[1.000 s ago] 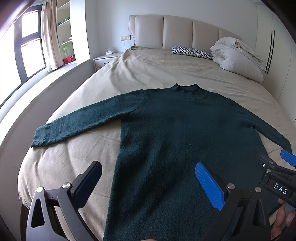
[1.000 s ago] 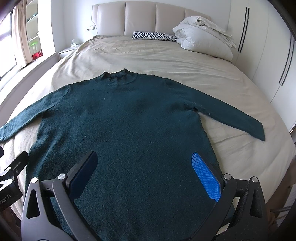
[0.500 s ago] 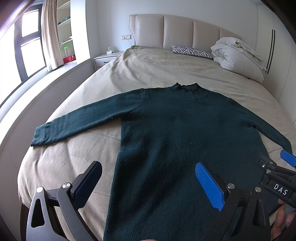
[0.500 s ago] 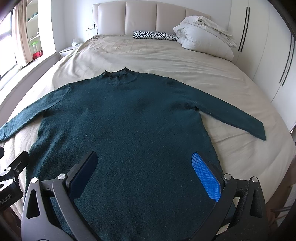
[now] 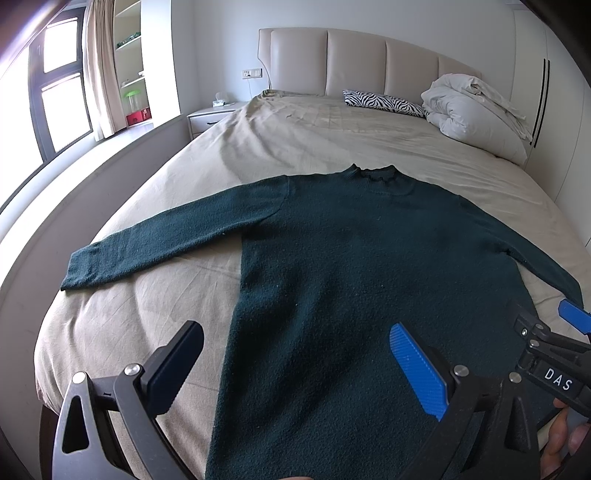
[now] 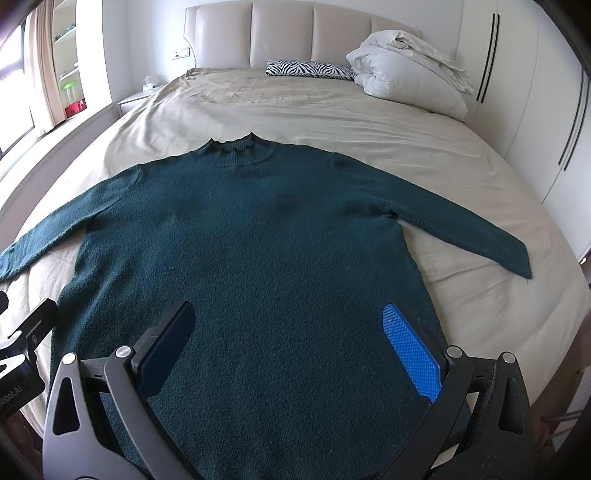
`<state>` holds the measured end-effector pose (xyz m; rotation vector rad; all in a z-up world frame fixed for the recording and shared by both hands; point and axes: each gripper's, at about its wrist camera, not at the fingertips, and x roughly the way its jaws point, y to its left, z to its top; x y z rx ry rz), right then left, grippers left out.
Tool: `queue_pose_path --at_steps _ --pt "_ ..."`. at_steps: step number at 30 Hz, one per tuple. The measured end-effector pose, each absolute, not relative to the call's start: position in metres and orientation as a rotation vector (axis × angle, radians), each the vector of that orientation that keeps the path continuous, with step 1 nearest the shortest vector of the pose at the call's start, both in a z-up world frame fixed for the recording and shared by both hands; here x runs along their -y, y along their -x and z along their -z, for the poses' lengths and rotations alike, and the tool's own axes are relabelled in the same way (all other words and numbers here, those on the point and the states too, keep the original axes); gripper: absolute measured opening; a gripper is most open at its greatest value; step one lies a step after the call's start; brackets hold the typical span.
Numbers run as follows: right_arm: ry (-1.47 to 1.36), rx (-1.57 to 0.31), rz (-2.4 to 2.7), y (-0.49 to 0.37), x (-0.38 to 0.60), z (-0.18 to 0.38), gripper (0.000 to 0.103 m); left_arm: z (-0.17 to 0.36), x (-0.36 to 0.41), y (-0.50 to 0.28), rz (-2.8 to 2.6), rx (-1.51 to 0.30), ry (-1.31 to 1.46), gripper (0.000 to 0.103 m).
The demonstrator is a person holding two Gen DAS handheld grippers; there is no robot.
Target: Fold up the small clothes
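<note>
I have the dark green knitted long-sleeved sweater [image 6: 251, 236] spread flat and face-up on the beige-sheeted bed [image 6: 332, 118], collar toward the padded headboard [image 6: 280, 33], both sleeves stretched out sideways from the body. My left gripper [image 5: 295, 362] hovers over the sweater's lower left edge with its jaws wide and nothing between them; my right gripper [image 6: 291, 339] hangs over the lower hem area, jaws likewise wide and empty. No fold is made yet. I judge the knit soft, limp and fairly thick: it should drape and sag when lifted, and grip well against the pads. I would pinch a sleeve near its cuff, or a hem corner, taking a single layer edge and not bunching the middle.
</note>
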<state>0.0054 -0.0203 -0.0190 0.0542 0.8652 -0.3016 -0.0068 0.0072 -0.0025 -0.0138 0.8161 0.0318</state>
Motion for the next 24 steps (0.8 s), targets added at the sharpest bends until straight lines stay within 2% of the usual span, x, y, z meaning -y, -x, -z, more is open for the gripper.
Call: queue_pose_path --at_steps 24 --pt "-0.052 -0.885 0.289 -0.011 0.018 0.025 0.103 0.015 -0.014 0.0 -0.063 -0.84 0.025 0.103"
